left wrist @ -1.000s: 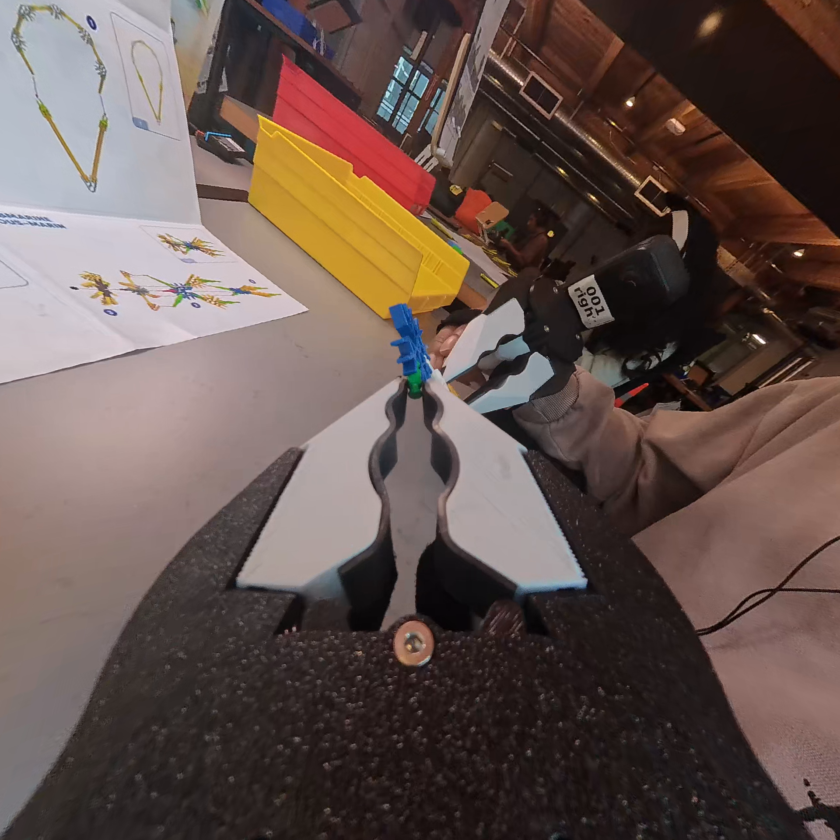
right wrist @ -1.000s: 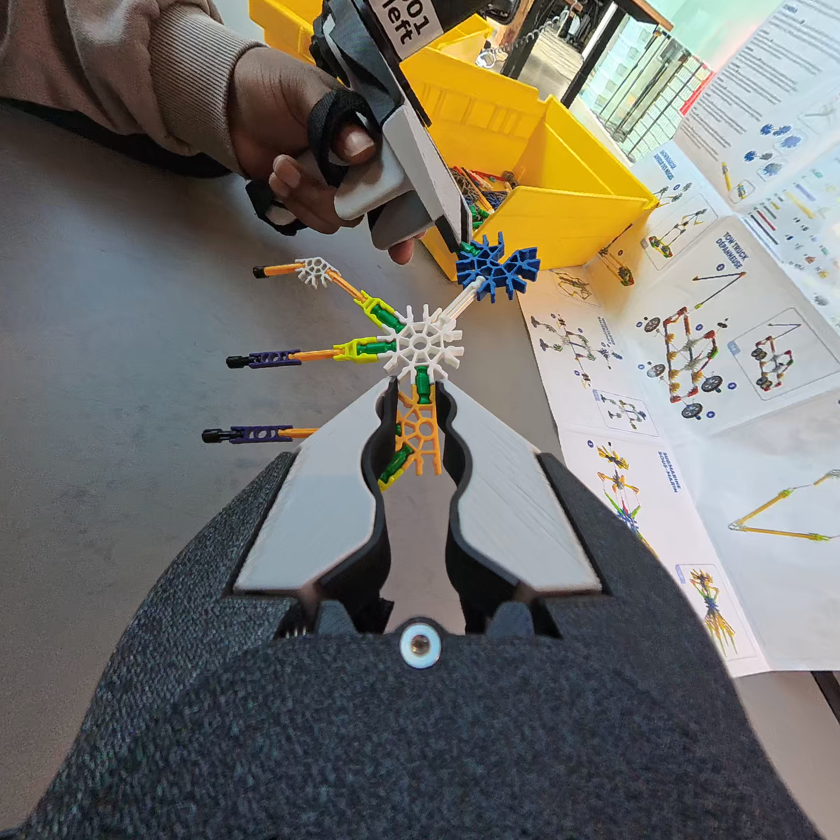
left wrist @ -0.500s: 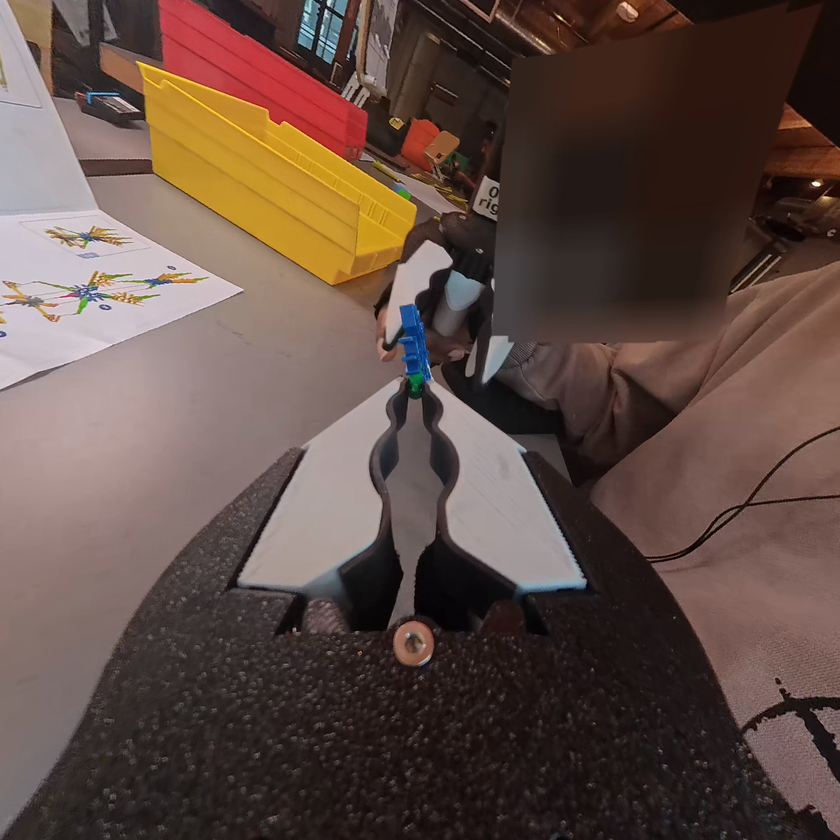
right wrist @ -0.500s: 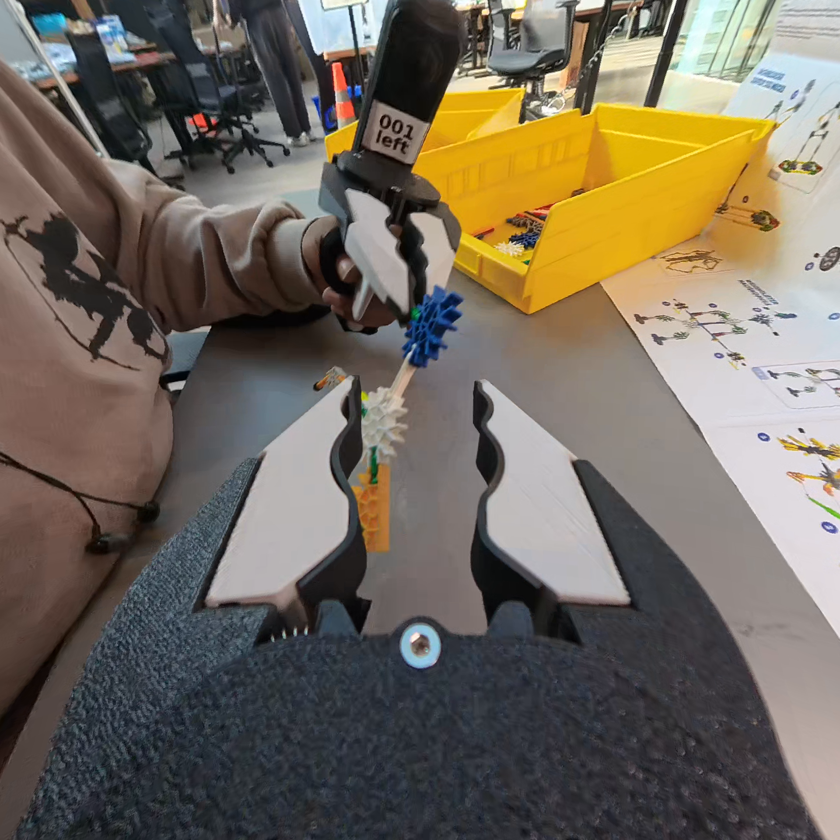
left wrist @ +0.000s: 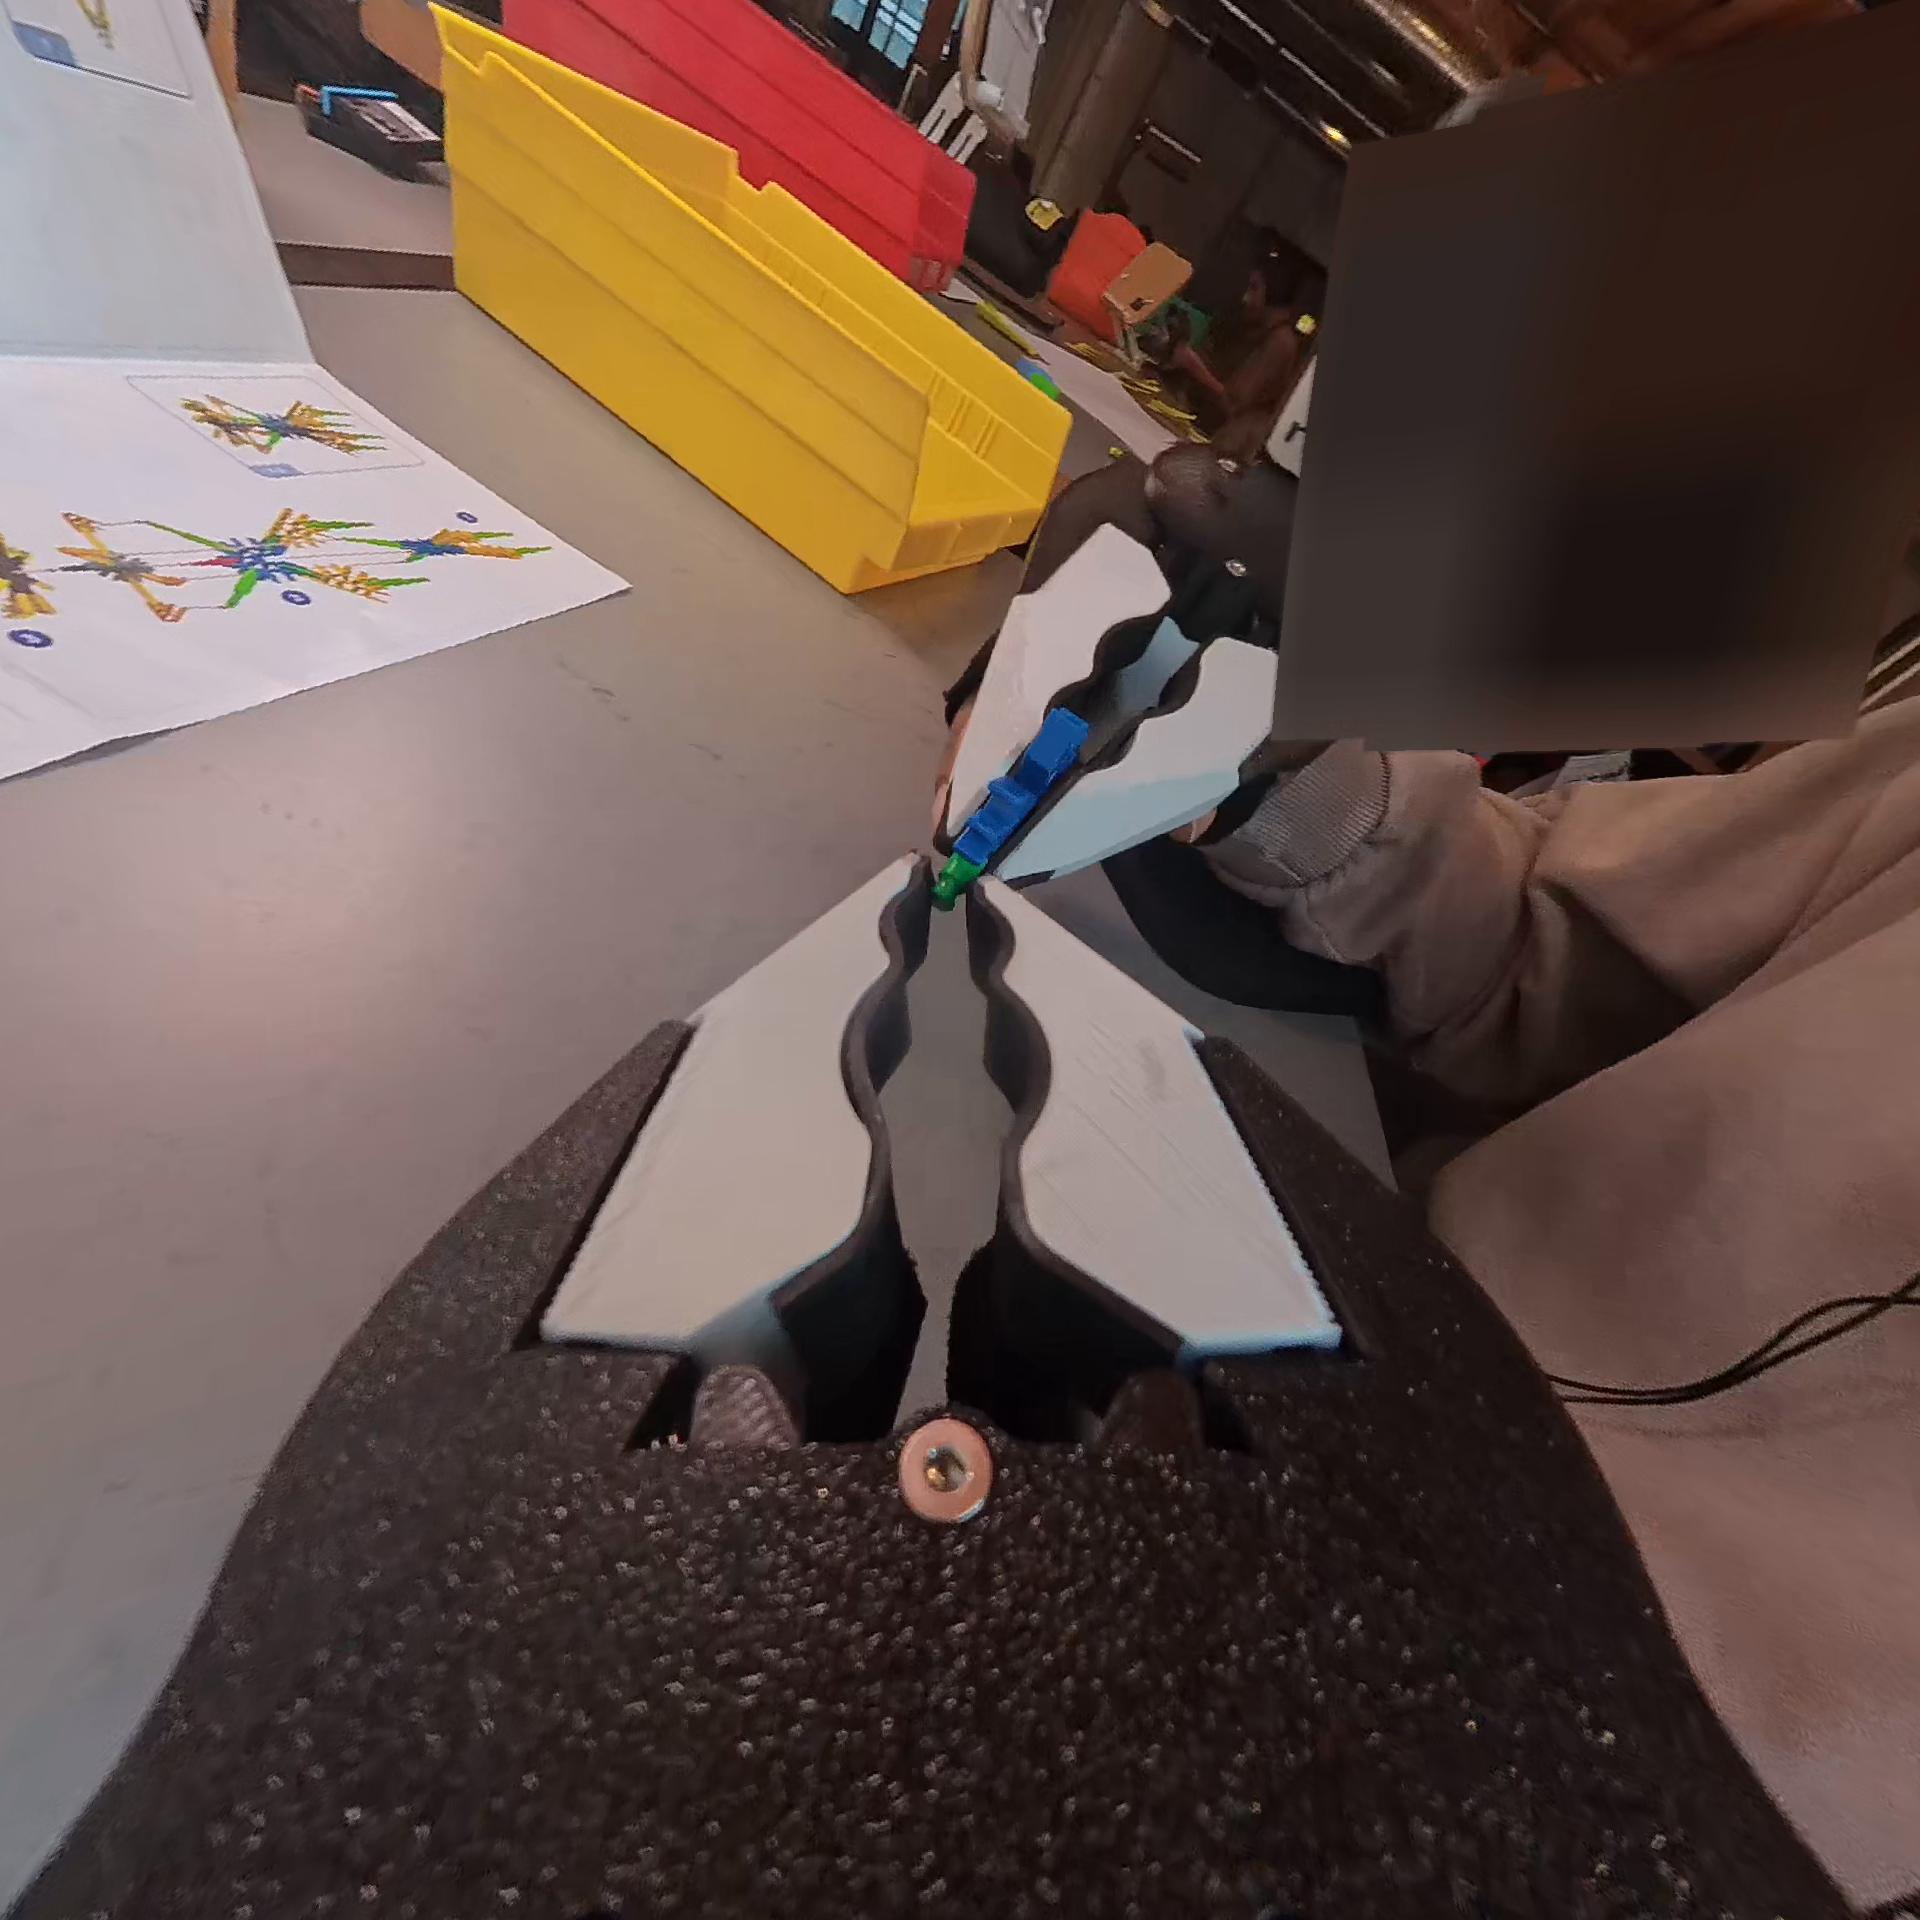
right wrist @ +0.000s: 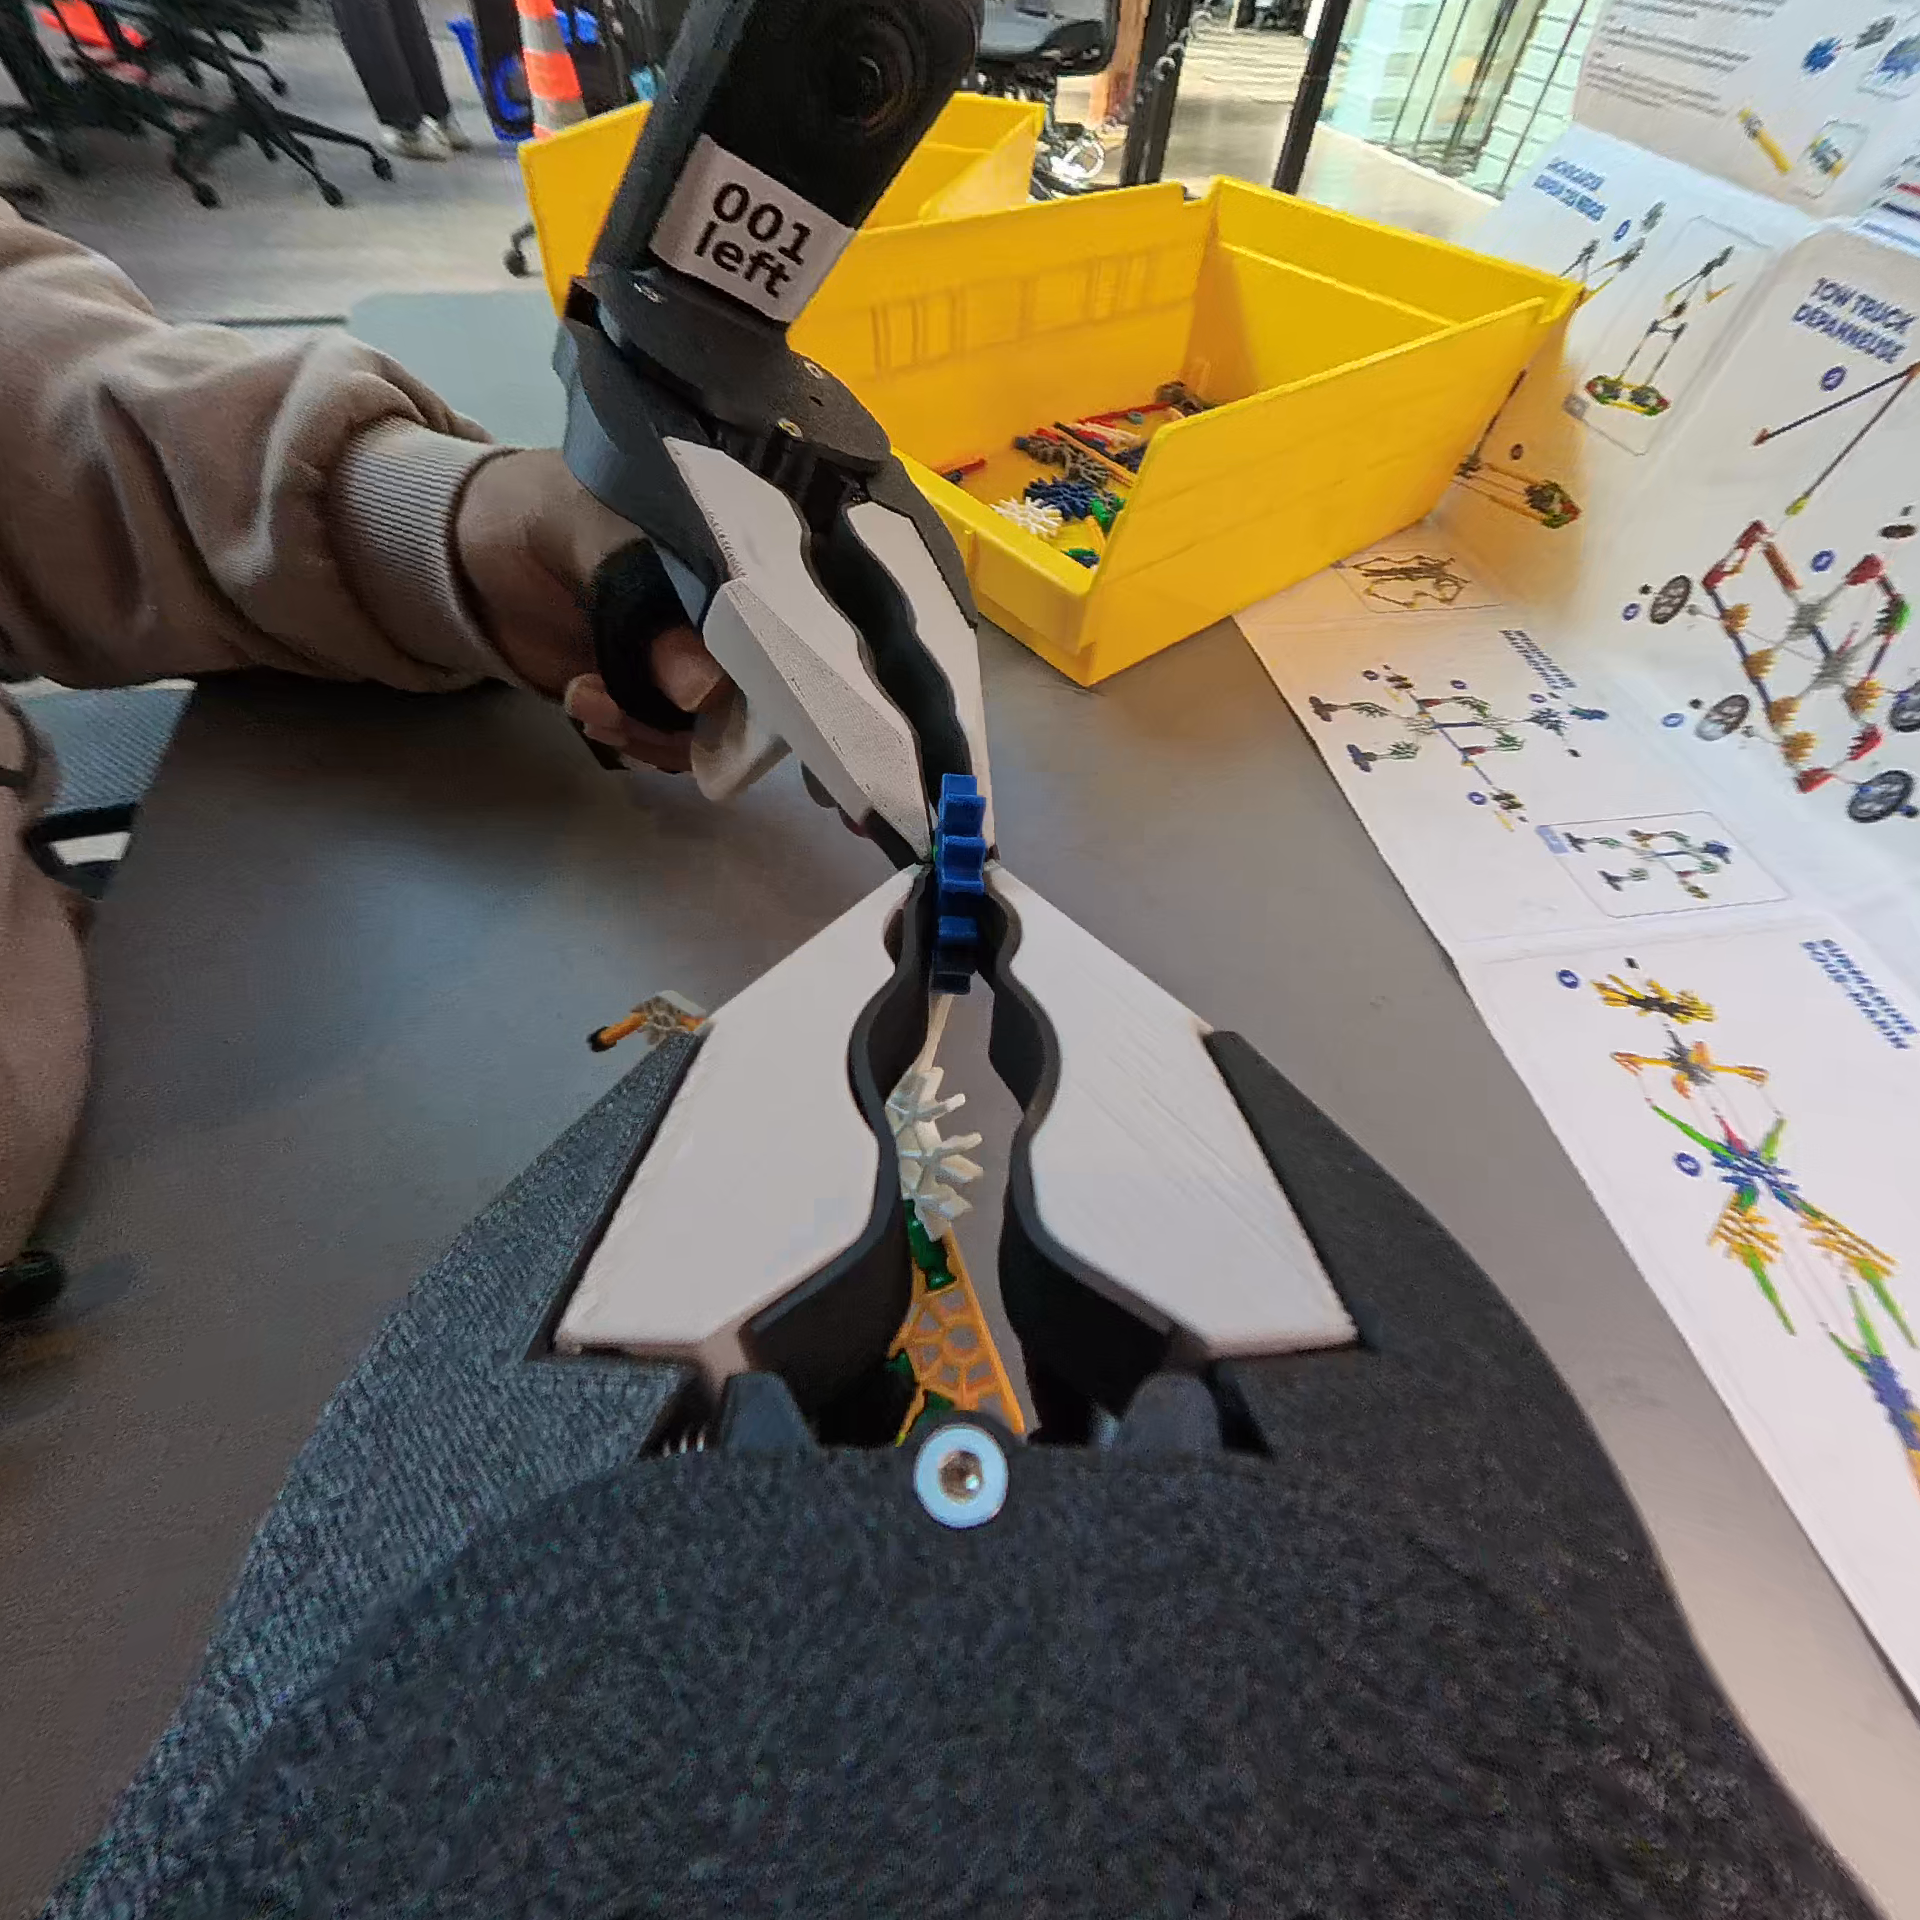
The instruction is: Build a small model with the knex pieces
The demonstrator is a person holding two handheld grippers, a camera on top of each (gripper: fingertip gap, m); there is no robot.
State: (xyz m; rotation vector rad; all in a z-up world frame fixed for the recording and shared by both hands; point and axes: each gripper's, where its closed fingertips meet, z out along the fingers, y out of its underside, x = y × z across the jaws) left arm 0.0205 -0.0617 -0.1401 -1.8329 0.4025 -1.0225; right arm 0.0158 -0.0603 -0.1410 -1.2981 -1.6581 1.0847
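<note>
Both grippers pinching the same blue snowflake connector (right wrist: 957,883), held above the grey table (left wrist: 436,894).

Left gripper (left wrist: 948,883) is clamping a short green rod (left wrist: 951,881) plugged into the connector's edge; right gripper (right wrist: 956,883) is squeezing the connector itself at its tips. Behind the connector, a white rod is running back to a white snowflake connector (right wrist: 932,1153) and orange lattice piece (right wrist: 951,1340) sitting between the right fingers. Beyond the connector: yellow parts bin (right wrist: 1226,488), instruction sheets (right wrist: 1662,831) beside it.
</note>
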